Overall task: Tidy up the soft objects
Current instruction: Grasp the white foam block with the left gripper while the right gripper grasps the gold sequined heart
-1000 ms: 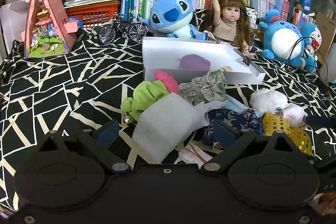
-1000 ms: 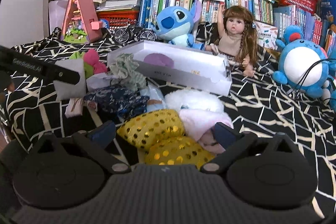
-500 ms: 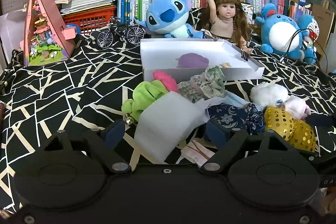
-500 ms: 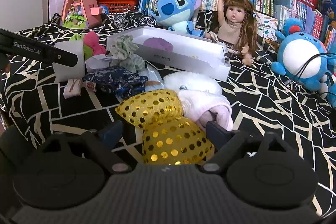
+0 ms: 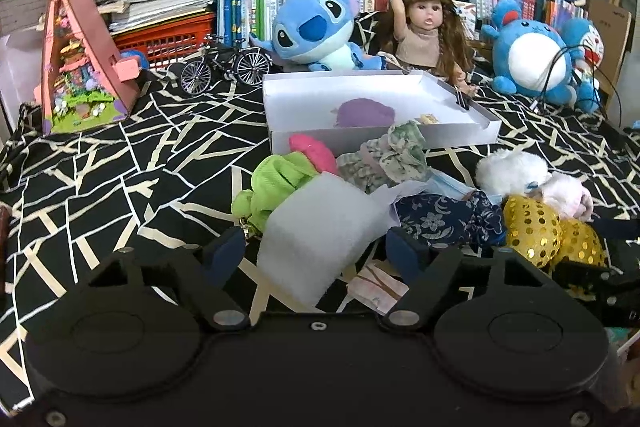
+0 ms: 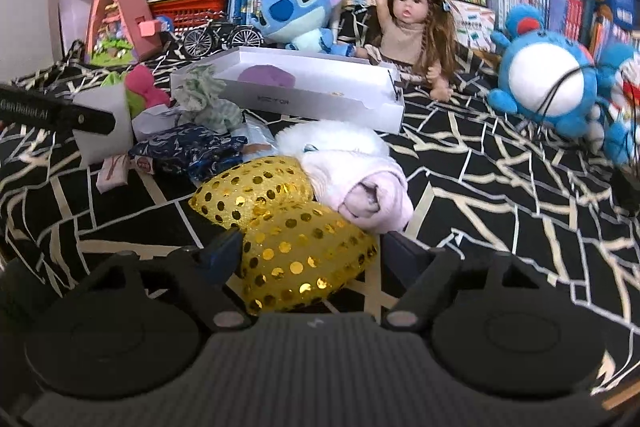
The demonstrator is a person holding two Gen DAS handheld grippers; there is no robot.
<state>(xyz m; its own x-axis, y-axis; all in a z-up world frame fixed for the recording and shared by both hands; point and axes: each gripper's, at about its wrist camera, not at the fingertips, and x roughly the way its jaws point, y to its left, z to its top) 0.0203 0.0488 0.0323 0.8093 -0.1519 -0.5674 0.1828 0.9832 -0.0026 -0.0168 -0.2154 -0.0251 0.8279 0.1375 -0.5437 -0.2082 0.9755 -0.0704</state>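
Note:
A heap of soft things lies on the black patterned cloth before a white box [image 5: 280, 99] that holds a purple pad [image 5: 364, 111]. My left gripper [image 5: 314, 253] straddles a white foam block [image 5: 320, 227]; its jaws are closing, with small gaps still showing at the pads. A green cloth [image 5: 276, 179], a pink piece [image 5: 312, 151], a plaid cloth [image 5: 384, 159] and a navy floral cloth [image 5: 444, 215] lie around the block. My right gripper [image 6: 312, 251] is closing around the nearer gold sequin pouch [image 6: 304, 255], not visibly squeezing it. A pink roll [image 6: 372, 187] and white fluff [image 6: 332, 139] lie behind.
Behind the box sit a blue plush [image 5: 316, 27], a doll [image 5: 424, 39] and a round blue plush [image 5: 532, 63] with a black cable. A model bicycle [image 5: 224, 67] and a pink toy house [image 5: 84, 63] stand at the back left, before shelves of books.
Both pairs of fingers have drawn closer together. The right gripper has edged forward, so the gold pouch now lies deeper between its fingers. The left gripper has stayed over the foam block.

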